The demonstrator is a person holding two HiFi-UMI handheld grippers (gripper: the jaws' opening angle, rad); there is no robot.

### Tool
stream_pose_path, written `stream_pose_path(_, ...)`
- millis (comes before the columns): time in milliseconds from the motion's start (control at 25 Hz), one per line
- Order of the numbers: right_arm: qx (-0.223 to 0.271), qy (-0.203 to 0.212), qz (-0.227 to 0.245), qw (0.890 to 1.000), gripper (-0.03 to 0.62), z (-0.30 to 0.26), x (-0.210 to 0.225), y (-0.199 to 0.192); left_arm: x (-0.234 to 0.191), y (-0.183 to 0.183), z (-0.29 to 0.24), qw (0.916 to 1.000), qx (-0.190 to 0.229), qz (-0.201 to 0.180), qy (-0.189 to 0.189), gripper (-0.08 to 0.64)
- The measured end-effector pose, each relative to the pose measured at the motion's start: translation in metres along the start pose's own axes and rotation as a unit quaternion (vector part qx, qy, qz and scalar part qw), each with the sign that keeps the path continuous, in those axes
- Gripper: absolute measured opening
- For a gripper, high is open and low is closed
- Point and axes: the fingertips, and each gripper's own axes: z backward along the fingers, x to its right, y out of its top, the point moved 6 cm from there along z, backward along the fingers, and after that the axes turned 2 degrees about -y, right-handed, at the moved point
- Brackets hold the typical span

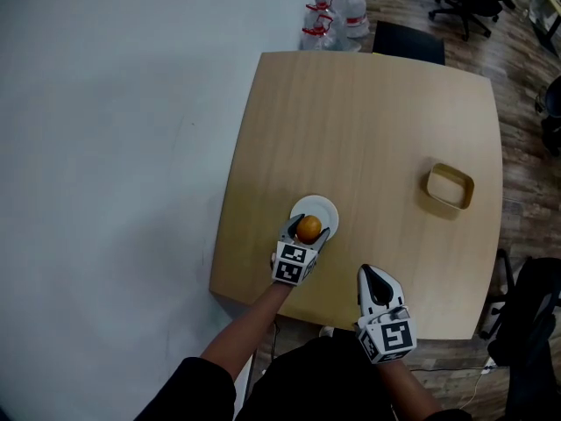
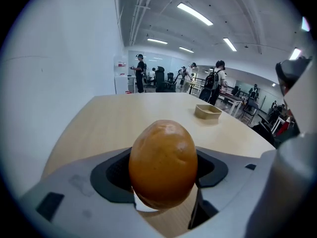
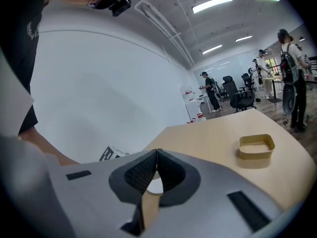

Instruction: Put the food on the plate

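A brown egg-shaped bun [image 2: 162, 162] [image 1: 308, 227] is clamped between the jaws of my left gripper [image 1: 308, 230], which is shut on it. The bun hangs over the near part of a small white plate [image 1: 321, 209] on the wooden table [image 1: 368, 121]; a sliver of the plate [image 2: 143, 206] shows under the bun. I cannot tell whether the bun touches the plate. My right gripper [image 1: 377, 281] [image 3: 156, 155] is to the right, near the table's front edge, shut with nothing between its pads.
A shallow tan square tray [image 1: 450, 187] [image 3: 256, 147] [image 2: 208, 111] sits at the table's right side. Water bottles [image 1: 336, 16] stand on the floor beyond the far edge, next to a black chair [image 1: 408, 41]. Several people stand far off in the room.
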Motion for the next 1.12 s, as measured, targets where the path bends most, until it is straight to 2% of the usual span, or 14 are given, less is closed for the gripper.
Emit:
stream_pose_path(240,0.001,0.007,-0.005,1.000,0.060,-0.001,0.015,-0.008,-0.022,-0.015,-0.041,0.9989,-0.039,0.018,0.020,0.316)
stream_pose_path(360,-0.011,-0.004,-0.012,1.000,0.060,0.001,0.026,-0.016,-0.025,-0.022,-0.052,0.9981,-0.053,0.014,0.027,0.316)
stream_pose_path(640,-0.030,-0.002,-0.015,0.999,0.060,0.000,0.039,-0.024,-0.031,-0.031,-0.075,0.9976,-0.065,0.016,0.017,0.316)
stream_pose_path(960,-0.033,0.009,-0.007,0.999,0.060,0.004,0.039,-0.025,-0.034,-0.031,-0.073,0.9977,-0.063,0.008,0.023,0.318)
stream_pose_path(1120,-0.028,0.009,-0.008,1.000,0.060,0.005,0.039,-0.025,-0.037,-0.025,-0.063,0.9986,-0.044,0.003,0.030,0.319)
